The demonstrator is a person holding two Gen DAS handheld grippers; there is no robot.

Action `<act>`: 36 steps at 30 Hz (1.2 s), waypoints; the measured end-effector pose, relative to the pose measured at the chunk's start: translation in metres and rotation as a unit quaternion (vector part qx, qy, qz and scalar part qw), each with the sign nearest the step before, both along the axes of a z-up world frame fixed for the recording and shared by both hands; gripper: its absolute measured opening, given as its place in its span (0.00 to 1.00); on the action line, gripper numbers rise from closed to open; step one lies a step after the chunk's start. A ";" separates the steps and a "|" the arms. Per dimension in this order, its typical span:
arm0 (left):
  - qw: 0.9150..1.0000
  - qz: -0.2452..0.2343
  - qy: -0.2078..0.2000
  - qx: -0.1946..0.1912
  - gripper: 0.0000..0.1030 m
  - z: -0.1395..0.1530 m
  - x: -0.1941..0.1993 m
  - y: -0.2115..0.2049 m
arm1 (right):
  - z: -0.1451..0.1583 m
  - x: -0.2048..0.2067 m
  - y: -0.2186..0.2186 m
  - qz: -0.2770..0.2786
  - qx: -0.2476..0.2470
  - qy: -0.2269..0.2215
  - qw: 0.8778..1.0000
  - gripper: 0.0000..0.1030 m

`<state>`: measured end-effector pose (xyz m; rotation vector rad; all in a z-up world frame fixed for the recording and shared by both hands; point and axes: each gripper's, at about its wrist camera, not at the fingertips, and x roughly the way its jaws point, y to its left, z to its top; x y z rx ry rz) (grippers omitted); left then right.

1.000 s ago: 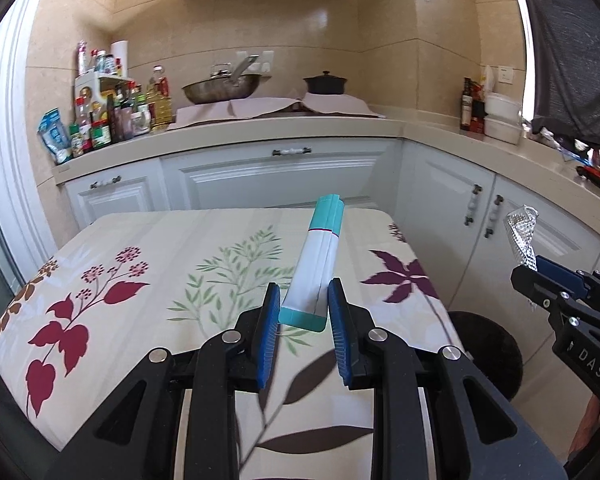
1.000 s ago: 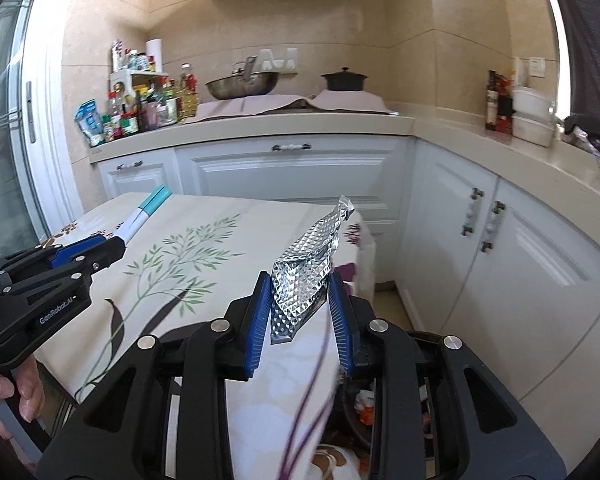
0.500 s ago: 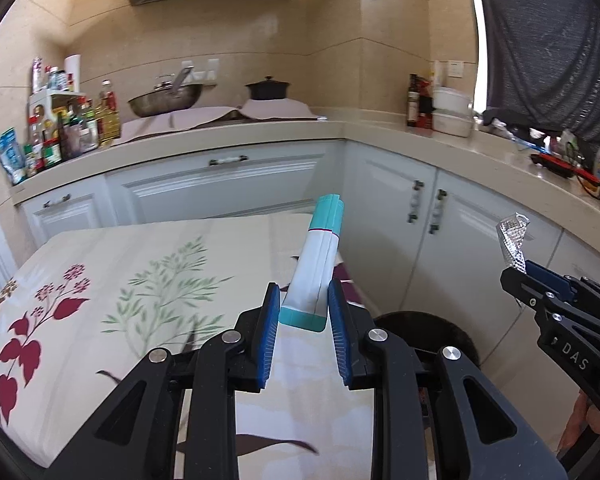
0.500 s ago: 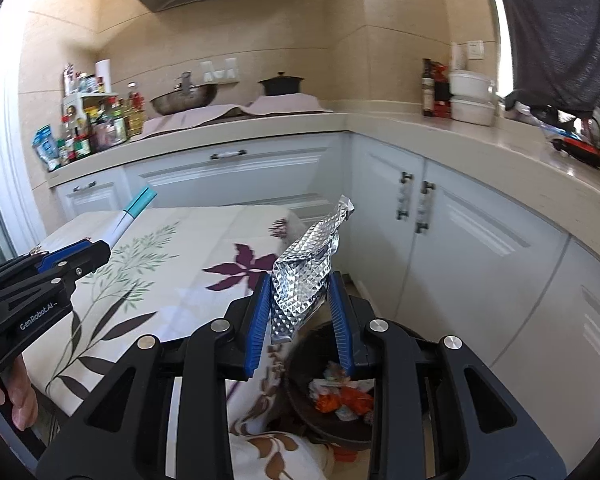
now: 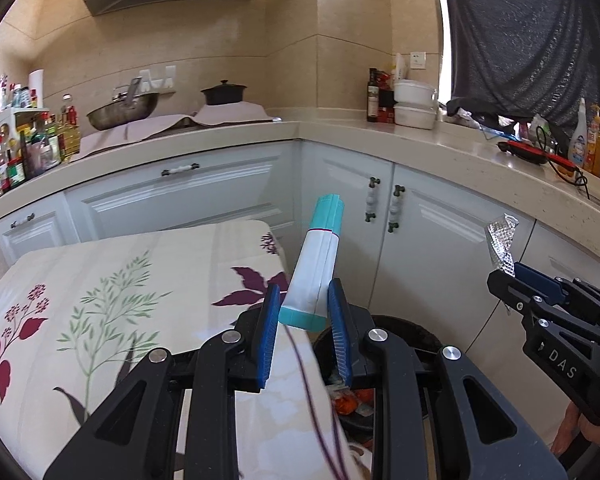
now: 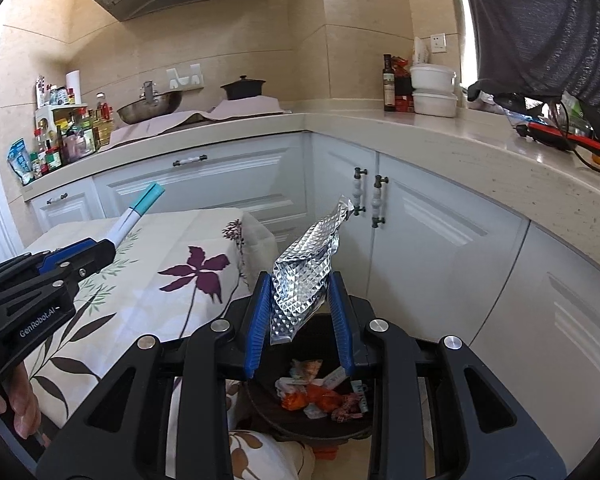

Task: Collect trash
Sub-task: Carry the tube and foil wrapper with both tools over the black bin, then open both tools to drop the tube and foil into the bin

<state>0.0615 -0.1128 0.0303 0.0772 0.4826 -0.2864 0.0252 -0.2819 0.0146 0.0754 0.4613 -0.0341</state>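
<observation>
Now you have the table point(image 5: 100, 280) with its flowered cloth on your left and the white corner cabinets point(image 6: 440, 240) ahead, and the dark trash bin point(image 6: 312, 420) sits on the floor between them, tucked against the table's edge. Your right gripper point(image 6: 300, 312) is nearly over the bin's mouth; your left gripper point(image 5: 304, 320) sits over the table's corner, with the bin point(image 5: 404, 332) just to its right and below. So the right hand is the nearer one to drop first. Its narrow-set jaws clamp the lower end of a crumpled foil wrapper point(image 6: 304, 276), which rises up and away to the right. The left jaws, equally narrow, pinch the base of a white and teal tube-like pack point(image 5: 316, 264), long axis pointing forward and up. Most of the bin's near rim is hidden behind the gripper bodies, and the litter point(image 6: 320, 396) inside is too jumbled to name.
</observation>
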 end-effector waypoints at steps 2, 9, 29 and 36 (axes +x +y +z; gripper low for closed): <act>1.000 -0.005 0.002 0.001 0.25 -0.004 0.005 -0.008 | -0.003 0.003 -0.004 -0.002 -0.001 0.002 1.000 0.28; 1.000 -0.018 0.011 0.006 0.25 -0.017 0.022 -0.034 | -0.015 0.017 -0.016 -0.012 0.004 0.010 1.000 0.28; 0.999 -0.017 0.038 0.021 0.25 -0.050 0.055 -0.065 | -0.047 0.052 -0.039 -0.032 0.009 0.027 0.999 0.28; 0.998 -0.019 0.046 0.025 0.26 -0.057 0.062 -0.073 | -0.054 0.061 -0.044 -0.040 0.011 0.030 0.999 0.28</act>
